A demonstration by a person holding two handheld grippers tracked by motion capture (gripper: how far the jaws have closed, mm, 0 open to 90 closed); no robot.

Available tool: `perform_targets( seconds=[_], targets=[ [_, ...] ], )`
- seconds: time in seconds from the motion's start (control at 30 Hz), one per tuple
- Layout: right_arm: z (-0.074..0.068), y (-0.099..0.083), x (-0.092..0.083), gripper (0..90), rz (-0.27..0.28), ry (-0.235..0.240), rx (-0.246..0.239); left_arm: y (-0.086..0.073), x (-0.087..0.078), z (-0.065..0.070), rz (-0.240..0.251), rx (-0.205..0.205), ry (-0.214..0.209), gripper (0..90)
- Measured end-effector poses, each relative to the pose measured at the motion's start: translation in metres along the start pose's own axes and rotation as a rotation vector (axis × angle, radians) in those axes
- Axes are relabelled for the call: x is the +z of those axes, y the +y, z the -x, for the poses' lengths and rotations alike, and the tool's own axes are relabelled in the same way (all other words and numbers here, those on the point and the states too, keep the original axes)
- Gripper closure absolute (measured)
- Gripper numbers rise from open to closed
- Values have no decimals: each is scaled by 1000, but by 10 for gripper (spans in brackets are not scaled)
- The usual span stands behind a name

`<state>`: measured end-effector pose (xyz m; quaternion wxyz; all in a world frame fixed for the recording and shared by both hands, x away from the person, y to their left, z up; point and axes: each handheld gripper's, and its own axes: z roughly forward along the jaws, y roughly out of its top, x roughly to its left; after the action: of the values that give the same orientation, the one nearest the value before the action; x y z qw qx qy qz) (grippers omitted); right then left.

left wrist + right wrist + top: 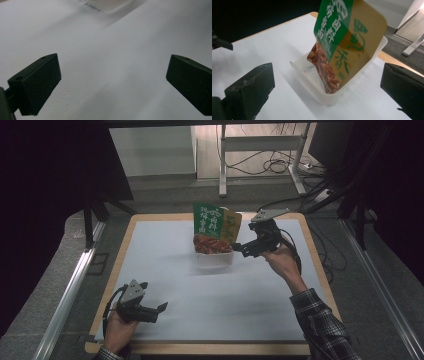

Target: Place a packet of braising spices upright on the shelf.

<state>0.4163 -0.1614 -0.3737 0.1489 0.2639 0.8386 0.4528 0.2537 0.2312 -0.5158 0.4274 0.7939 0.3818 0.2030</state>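
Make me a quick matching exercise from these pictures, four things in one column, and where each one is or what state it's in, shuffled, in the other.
Things:
1. green and tan snack packet
2. clear plastic container
3. left claw
4. right claw

Places or states:
A. open, beside the container's right side
B. standing tilted inside the container
C. open, low over the near left of the white table cover
D. resting on the cover, towards the far side

Pairs: 1-B, 2-D, 3-C, 4-A

Left gripper (113, 82) jaws wide apart over white tabletop (112, 50); translucent container (107, 4) at top edge
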Motion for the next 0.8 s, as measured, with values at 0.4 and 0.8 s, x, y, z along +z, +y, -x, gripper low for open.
perform_targets(
  seconds=[0.4, 0.8],
  targets=[
    [-10, -24, -7, 0, 3, -18, -11, 0, -2, 0, 26, -15, -21, 0],
    [-19, -48, -7, 0, 4, -17, -18, 0, 0, 0, 10, -2, -7, 0]
  ],
)
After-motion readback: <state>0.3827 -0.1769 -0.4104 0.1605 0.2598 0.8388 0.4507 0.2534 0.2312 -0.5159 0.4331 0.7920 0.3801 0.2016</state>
